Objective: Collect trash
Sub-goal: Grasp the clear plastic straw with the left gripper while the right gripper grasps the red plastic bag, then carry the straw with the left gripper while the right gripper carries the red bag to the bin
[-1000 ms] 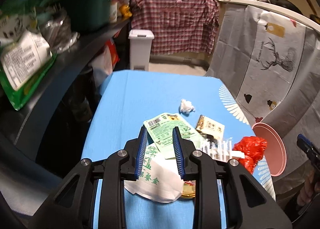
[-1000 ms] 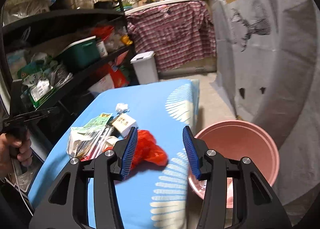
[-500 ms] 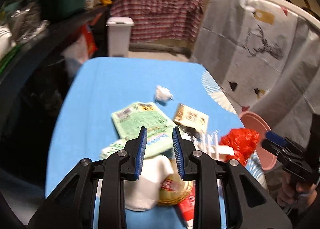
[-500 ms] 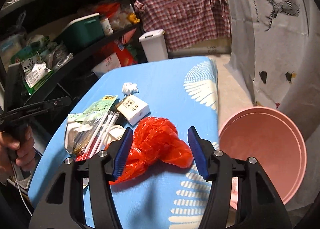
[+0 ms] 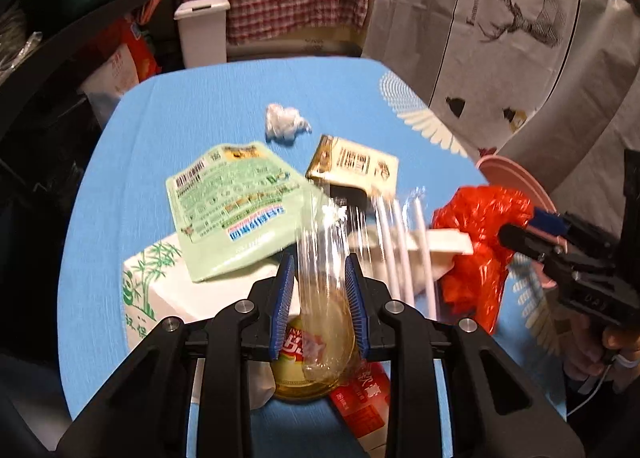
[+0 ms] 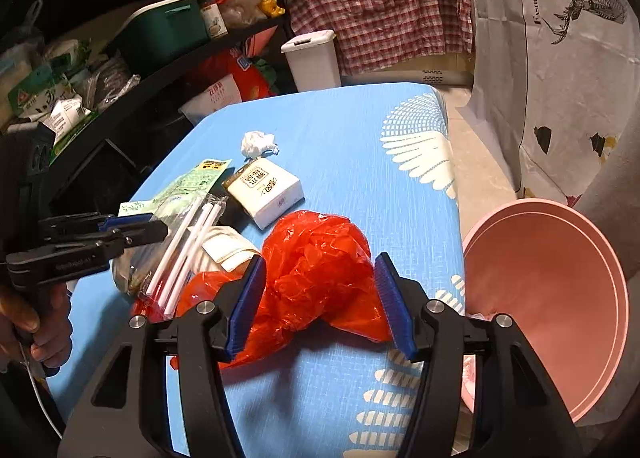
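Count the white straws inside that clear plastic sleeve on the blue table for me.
3 white straws show in the right wrist view, side by side in the clear sleeve, between the green packet and the red plastic bag. More may be hidden beneath the glare.

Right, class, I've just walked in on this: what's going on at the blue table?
A person is clearing litter off a blue table, holding a claw tool in each hand. The right claw straddles a crumpled red plastic bag, its jaws closing but not yet pressing on it. The left claw sits over a clear plastic wrapper in the heap of packets, grip unclear. A pink basin waits beside the table's edge, with no table litter visibly in it yet.
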{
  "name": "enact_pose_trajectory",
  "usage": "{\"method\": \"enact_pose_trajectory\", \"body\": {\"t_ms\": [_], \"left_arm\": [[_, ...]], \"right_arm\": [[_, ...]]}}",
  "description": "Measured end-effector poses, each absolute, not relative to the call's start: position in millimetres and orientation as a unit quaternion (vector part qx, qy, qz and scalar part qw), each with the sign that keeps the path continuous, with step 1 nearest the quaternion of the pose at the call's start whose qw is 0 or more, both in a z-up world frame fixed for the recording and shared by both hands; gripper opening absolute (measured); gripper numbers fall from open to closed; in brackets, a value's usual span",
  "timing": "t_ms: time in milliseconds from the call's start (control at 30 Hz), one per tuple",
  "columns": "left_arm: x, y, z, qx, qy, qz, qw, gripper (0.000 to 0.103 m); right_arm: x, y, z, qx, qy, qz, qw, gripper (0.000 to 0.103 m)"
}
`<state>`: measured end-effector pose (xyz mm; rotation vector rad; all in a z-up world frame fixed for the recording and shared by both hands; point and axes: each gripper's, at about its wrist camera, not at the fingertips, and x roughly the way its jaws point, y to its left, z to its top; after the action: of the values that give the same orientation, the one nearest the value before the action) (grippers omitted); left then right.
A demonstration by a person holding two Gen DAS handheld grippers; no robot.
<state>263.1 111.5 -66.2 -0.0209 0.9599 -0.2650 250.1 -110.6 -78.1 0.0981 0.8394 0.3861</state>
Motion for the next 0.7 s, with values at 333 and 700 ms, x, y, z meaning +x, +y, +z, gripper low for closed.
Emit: {"method": "enact_pose_trajectory", "body": {"t_ms": [333,700], "left_arm": [[256.6,112.6,-53.3,0.003,0.445,-0.115,0.888,0.002],[235.3,110.9,-16.1,0.000,0.398,-0.106,0.911,0.001]], "right_arm": [[238.5,-115.9,-65.5,0.039,0.384,0.192,0.902,0.028],[202.7,-130.1,-31.5,0.032,0.338,0.185,0.922,0.027]]}}
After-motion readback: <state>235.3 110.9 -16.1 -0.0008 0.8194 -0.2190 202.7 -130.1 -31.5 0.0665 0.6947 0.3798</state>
